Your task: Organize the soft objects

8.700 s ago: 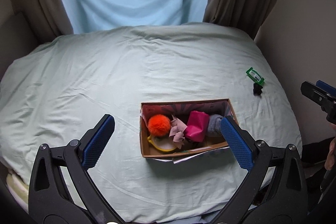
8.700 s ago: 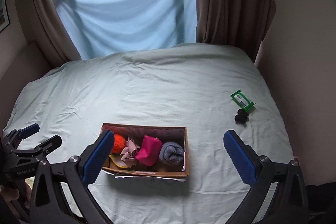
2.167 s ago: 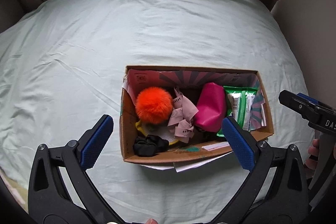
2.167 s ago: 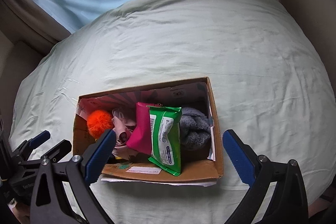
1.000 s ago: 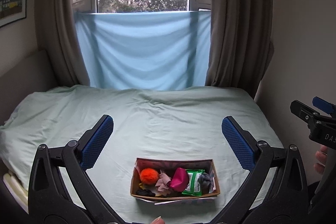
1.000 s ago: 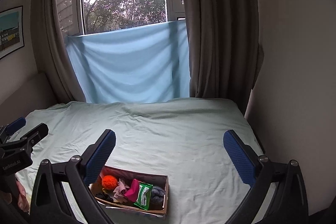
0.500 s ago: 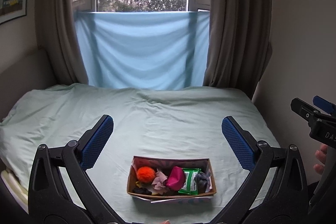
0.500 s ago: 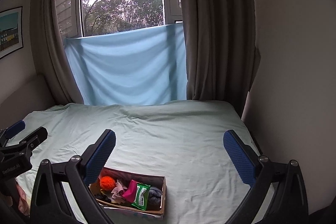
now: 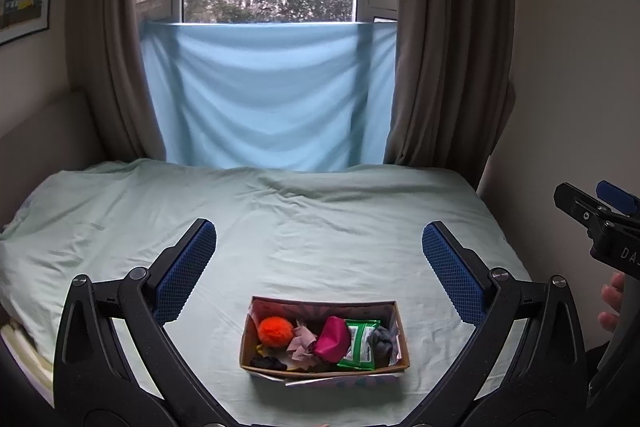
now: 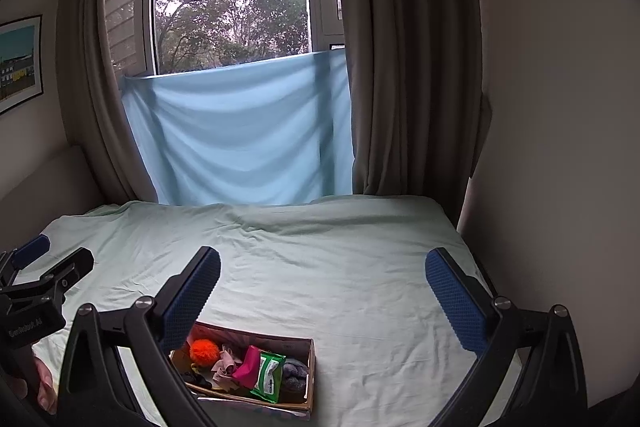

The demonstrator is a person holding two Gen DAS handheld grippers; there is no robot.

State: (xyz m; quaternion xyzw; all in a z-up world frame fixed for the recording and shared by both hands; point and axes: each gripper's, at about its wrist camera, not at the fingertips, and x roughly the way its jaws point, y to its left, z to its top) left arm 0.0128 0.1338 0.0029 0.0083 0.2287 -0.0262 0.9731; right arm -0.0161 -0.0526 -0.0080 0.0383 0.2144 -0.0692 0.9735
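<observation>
A cardboard box (image 9: pixel 394 315) sits on the bed near its front edge; it also shows in the right wrist view (image 10: pixel 310 371). In it lie an orange pompom (image 9: pixel 275 331), a pink pouch (image 9: pixel 332 338), a green wipes packet (image 9: pixel 360 345), a grey sock roll (image 9: pixel 382 339), a black scrunchie (image 9: pixel 267 362) and pale ribbon (image 9: pixel 301 343). My left gripper (image 9: pixel 320 261) is open and empty, high above the box. My right gripper (image 10: pixel 322 291) is open and empty, up and to the right of the box.
The pale green bed sheet (image 9: pixel 312 219) spreads around the box. A blue cloth (image 9: pixel 264 95) hangs over the window between brown curtains (image 9: pixel 444 39). A wall (image 10: pixel 560 107) runs along the bed's right side.
Both grippers have risen and pulled back from the box over the last seconds, so the box looks smaller. The wipes packet and black scrunchie, once on the bed, now lie in the box.
</observation>
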